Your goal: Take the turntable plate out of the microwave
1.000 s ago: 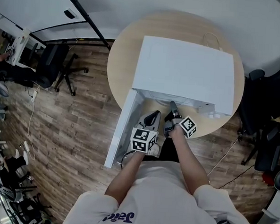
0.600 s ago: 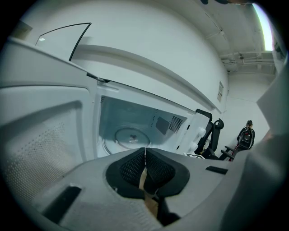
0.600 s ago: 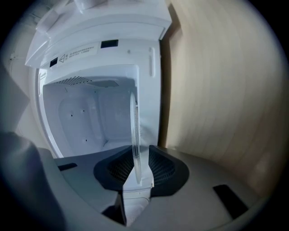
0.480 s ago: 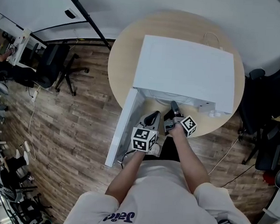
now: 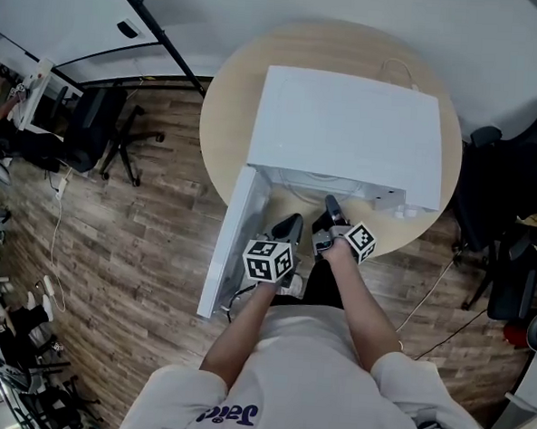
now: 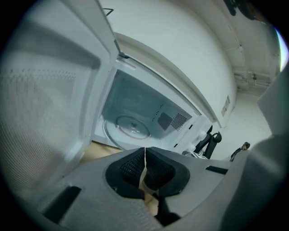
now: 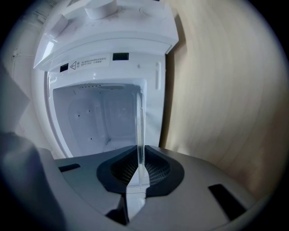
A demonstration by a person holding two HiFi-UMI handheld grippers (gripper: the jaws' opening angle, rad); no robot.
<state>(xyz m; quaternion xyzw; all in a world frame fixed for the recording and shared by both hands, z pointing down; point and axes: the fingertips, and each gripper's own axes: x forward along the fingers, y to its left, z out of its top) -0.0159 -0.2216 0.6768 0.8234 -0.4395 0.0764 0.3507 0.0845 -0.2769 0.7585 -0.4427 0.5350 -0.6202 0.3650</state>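
Right gripper view: found right tool (image 7: 138, 169) just closed onto rim of turntable plate (image 7: 140, 122), lying at front edge of microwave (image 7: 104, 43) floor. Left tool (image 6: 145, 167) pinched together, empty. Judged glass stiff, heavy, slick, breakable; wanted deep rim grip.

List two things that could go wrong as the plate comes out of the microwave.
The right gripper, whose jaws have just been closing, pinches only the thin rim of the glass turntable plate; it could slip or tilt out.
The left gripper is shut and empty, so nothing supports the plate's far side.
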